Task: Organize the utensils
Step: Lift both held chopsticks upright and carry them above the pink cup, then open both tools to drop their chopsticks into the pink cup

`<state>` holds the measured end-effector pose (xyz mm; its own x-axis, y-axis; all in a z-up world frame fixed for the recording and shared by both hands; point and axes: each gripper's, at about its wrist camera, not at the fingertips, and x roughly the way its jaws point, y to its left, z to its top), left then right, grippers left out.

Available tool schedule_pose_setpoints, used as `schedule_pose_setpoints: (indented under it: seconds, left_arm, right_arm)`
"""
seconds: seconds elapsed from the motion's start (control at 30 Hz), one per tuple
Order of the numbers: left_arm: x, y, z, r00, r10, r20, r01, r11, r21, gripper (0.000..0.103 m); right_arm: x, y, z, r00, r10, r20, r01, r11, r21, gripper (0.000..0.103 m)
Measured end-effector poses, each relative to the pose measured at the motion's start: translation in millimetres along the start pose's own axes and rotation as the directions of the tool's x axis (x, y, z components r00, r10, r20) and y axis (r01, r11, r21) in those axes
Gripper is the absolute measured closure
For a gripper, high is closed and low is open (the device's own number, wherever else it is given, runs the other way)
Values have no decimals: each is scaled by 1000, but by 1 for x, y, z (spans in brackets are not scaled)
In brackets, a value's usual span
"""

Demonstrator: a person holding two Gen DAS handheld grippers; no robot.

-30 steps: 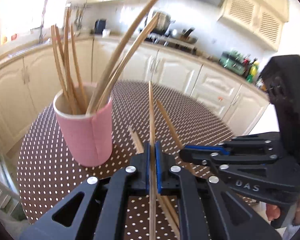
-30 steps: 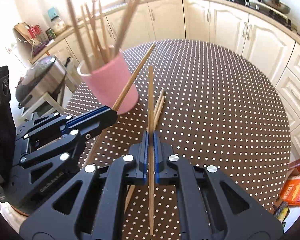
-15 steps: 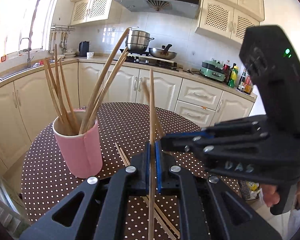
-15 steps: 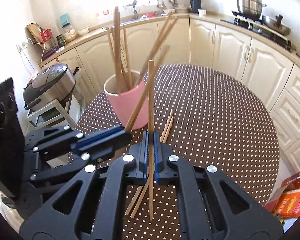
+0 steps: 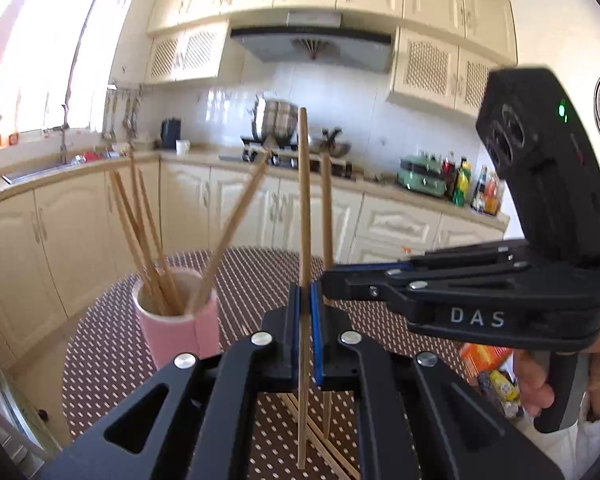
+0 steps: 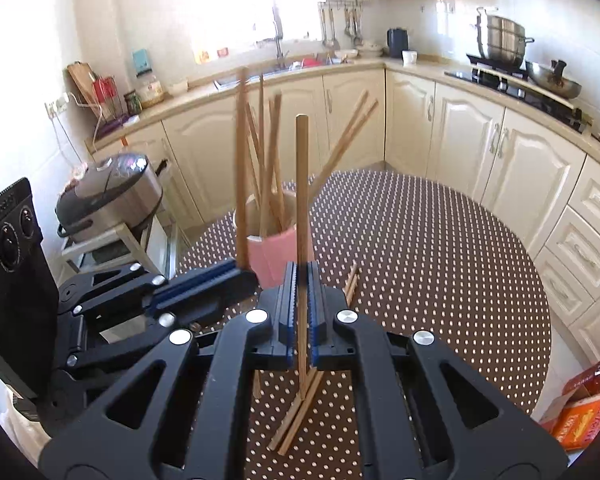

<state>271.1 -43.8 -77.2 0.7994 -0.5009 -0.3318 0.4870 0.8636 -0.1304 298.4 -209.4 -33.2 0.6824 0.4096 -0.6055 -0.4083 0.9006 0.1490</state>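
Beside pink cylindrical cup [image 5: 178, 332], slender wooden chopsticks [image 5: 305, 216]

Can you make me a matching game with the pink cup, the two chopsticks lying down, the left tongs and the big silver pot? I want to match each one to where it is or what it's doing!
Things:
1. pink cup
2. loose chopsticks
3. left tongs
4. silver pot

Places or states:
A. on the stove
B. lying flat on the dotted table
C. pinching one upright chopstick
D. standing on the table, full of chopsticks

Pairs: 1-D, 2-B, 3-C, 4-A
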Motion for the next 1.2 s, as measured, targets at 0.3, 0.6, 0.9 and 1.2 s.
schedule_pose_setpoints:
  seconds: [0.3, 0.6, 0.9, 1.2]
  left_arm:
    - [-29, 34, 25, 982, 62, 176, -48, 995, -82, 97]
    - [-41, 67, 58, 927, 190, 323, -146, 977, -155, 97]
    - [-18, 94, 72, 897, 266, 352, -200, 956, -214, 97]
    - [11, 92, 53, 923, 269, 276, -234, 960, -156, 97]
  right_arm:
    - [-10, 7, 29, 992, 3, 124, -4, 1000, 4, 97]
    - [-9, 3, 56, 961, -23, 275, 12, 999, 40, 97]
    - [-6, -3, 74, 914, -29, 405, -2, 997, 75, 97]
    - [21, 4, 73, 937, 20, 349, -40, 998, 50, 97]
